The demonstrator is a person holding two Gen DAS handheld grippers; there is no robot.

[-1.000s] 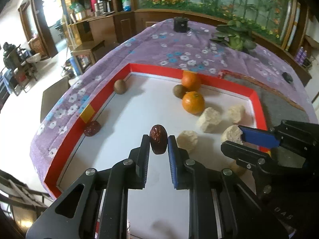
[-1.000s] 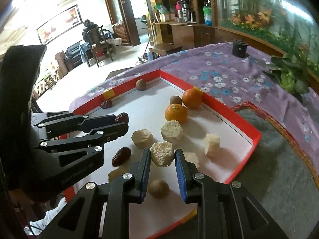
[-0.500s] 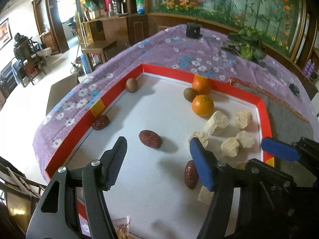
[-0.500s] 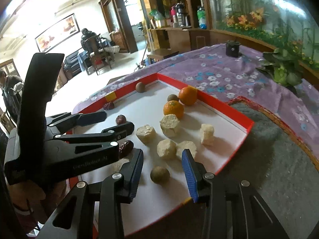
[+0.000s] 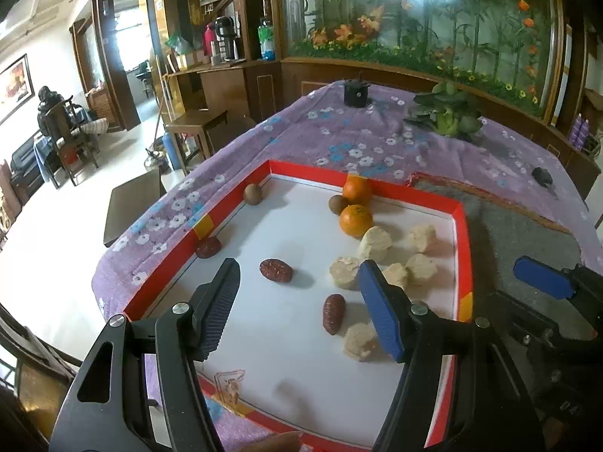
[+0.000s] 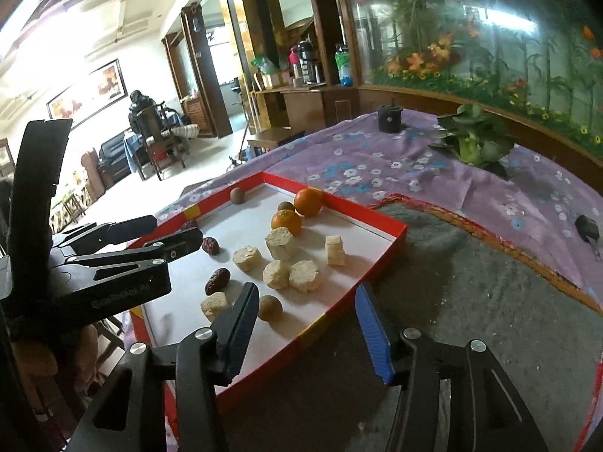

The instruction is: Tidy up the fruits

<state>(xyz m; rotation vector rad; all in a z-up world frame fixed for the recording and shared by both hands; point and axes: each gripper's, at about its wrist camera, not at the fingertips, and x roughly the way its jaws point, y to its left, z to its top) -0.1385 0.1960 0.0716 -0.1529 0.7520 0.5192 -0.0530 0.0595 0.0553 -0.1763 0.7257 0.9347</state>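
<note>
A white tray with a red rim (image 5: 461, 248) (image 6: 380, 222) lies on the table. It holds two oranges (image 5: 355, 220) (image 6: 286, 222), brown kiwis (image 5: 252, 194) (image 6: 270, 307), several pale cut chunks (image 5: 374, 243) (image 6: 304, 275) and dark red dates (image 5: 276, 270) (image 6: 217, 280). My left gripper (image 5: 301, 303) stands open above the tray's near part, empty. My right gripper (image 6: 307, 333) hovers over the tray's near right edge; its jaws are opening with nothing between them. Each gripper shows at the side of the other's view.
A purple flowered cloth (image 5: 339, 139) covers the table, with a grey mat (image 6: 471, 293) right of the tray. A leafy green vegetable (image 6: 473, 139) and a black cup (image 6: 390, 118) sit at the far side. A small black object (image 6: 586, 226) lies far right.
The left gripper let go of a date, the right a pale chunk; both now lie in the tray. Both grippers opened and drew back and up.
</note>
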